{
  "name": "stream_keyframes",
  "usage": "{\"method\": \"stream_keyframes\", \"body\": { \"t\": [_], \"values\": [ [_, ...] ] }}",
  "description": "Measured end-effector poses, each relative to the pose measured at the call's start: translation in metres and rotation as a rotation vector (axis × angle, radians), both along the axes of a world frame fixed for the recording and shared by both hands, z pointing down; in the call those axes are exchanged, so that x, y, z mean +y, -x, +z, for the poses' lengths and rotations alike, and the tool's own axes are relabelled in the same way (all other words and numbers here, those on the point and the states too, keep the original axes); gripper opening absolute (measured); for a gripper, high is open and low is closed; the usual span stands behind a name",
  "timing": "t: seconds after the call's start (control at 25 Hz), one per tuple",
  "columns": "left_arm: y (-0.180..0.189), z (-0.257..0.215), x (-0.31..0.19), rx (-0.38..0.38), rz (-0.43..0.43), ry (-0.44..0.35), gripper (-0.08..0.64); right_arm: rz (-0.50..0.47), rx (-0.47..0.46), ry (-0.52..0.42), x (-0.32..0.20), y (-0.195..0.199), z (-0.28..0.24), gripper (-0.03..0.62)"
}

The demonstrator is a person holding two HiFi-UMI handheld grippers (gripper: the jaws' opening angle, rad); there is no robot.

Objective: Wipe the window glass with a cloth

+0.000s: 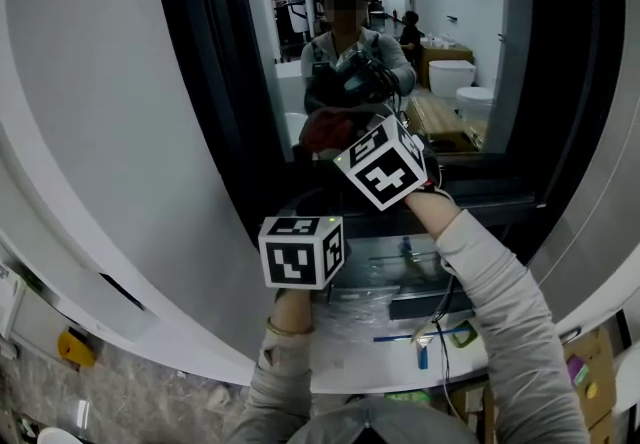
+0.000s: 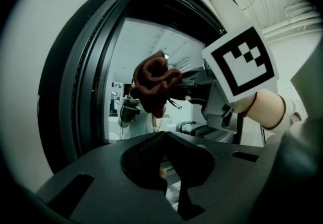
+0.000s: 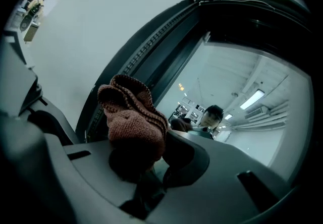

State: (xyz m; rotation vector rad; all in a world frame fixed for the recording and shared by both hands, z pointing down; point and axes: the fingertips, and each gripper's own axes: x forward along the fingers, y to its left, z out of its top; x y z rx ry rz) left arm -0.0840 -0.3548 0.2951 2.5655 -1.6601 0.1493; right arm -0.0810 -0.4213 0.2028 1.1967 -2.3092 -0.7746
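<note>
Nearest, below the window glass [image 1: 460, 22]: one white surface [image 1: 350, 357] carrying clear plastic sheeting and a few small blue items.

Tools counted: two, one marker cube on each.
- Left tool [image 2: 164, 165]: jaws drawn together, only a thin slit between them, nothing held. It sits low and short of the glass. Its cube [image 1: 300, 252] is below the lower frame rail.
- Right tool [image 3: 144, 170]: jaws clamped on the cloth [image 3: 133, 117]. It is raised higher and nearer the glass than the left. Its cube [image 1: 385, 164] is level with the bottom edge of the glass.

Cloths counted: one. Reddish-brown knit, bunched, bulging out above the right tool's jaws. It is at the lower part of the glass, near the left side of the dark window frame [image 1: 200, 62]. Contact with the pane cannot be confirmed.

Glass: one pane, showing a reflection of the person and both tools.
</note>
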Motion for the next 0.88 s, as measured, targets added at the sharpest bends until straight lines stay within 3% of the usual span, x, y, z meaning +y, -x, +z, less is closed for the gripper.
{"method": "stream_keyframes", "body": {
  "t": [0.4, 0.88],
  "values": [
    [-0.03, -0.019, -0.022, -0.007, 0.056, -0.032, 0.003, 0.032, -0.005, -0.154, 0.014, -0.043, -0.102, 0.043],
    [-0.047, -0.042, -0.049, -0.021, 0.099, -0.057, 0.003, 0.181, 0.006, -0.399, 0.017, -0.097, -0.269, 0.043]
  ]
}}
